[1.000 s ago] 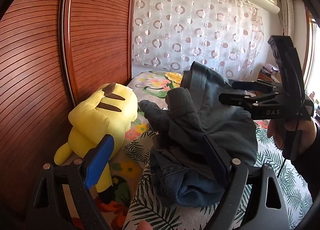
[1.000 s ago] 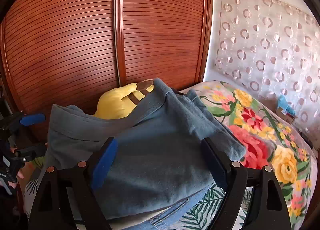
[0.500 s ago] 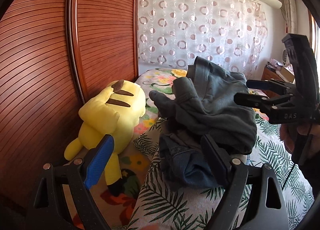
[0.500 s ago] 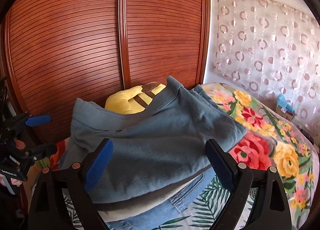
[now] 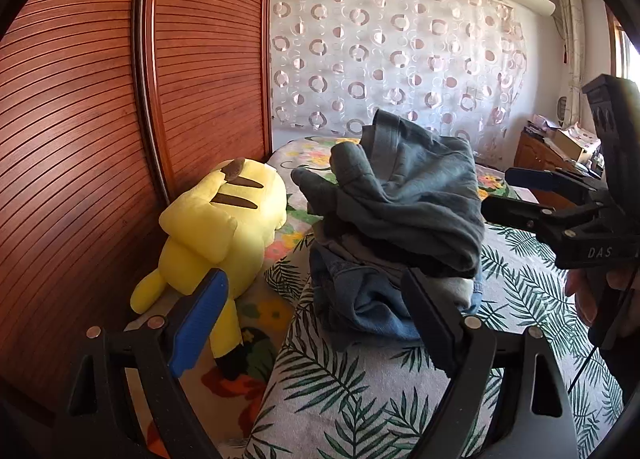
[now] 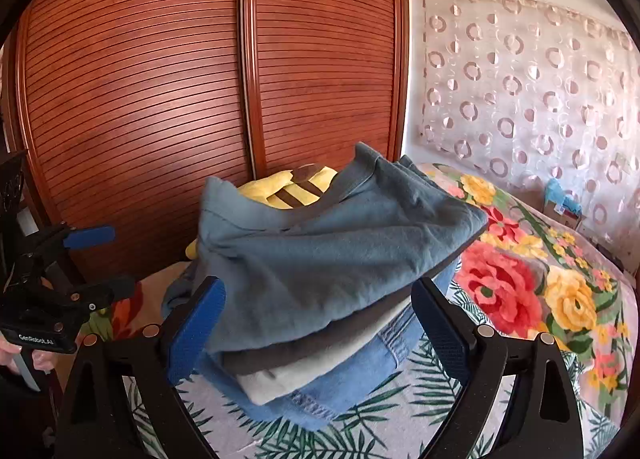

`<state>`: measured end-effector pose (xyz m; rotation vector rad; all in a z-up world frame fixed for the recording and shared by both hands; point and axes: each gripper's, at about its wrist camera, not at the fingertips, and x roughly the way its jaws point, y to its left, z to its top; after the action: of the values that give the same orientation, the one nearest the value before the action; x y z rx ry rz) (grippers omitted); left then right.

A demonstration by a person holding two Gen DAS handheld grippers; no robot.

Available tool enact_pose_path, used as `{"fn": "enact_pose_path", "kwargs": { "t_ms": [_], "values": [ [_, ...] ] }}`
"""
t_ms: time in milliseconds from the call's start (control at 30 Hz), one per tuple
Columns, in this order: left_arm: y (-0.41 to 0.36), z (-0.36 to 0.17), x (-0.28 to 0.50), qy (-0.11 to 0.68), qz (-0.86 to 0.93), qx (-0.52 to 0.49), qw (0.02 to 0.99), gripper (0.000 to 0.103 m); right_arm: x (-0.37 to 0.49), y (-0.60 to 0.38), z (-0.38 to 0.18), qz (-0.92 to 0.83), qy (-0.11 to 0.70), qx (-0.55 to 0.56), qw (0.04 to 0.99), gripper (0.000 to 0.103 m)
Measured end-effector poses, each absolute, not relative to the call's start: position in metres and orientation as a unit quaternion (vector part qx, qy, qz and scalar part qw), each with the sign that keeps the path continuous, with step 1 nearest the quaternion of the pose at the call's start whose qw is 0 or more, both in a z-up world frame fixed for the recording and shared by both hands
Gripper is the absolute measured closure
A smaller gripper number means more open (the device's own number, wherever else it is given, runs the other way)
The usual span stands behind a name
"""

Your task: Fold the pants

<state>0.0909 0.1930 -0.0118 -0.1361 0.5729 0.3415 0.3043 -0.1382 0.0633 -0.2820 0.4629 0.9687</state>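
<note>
Leaf-print bedding (image 5: 360, 391) carries the stack where my grey-blue pants (image 6: 332, 255) lie folded on top of jeans (image 6: 348, 375). Both my left gripper (image 5: 316, 323) and right gripper (image 6: 320, 319) stand wide apart, empty. Soft, light, floppy cloth; I'd pinch the waistband, probably that far raised edge.

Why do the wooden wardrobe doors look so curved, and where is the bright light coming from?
Left wrist view: the fisheye lens bows the slatted wardrobe doors, black corners ring the frame, and sun strikes the yellow plush toy, with glare at the far right edge. Right wrist view: the same bowing; soft light on the blue-grey pants topping the clothes pile, all sharp.
</note>
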Motion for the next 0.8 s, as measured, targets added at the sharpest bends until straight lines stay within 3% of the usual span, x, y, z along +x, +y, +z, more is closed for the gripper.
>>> {"fn": "enact_pose_path", "kwargs": {
  "t_ms": [800],
  "values": [
    [0.118, -0.001, 0.056, 0.266, 0.073, -0.041, 0.96, 0.014, 0.183, -0.221, 0.062, 0.35, 0.213, -0.07, 0.91, 0.008]
  ]
}}
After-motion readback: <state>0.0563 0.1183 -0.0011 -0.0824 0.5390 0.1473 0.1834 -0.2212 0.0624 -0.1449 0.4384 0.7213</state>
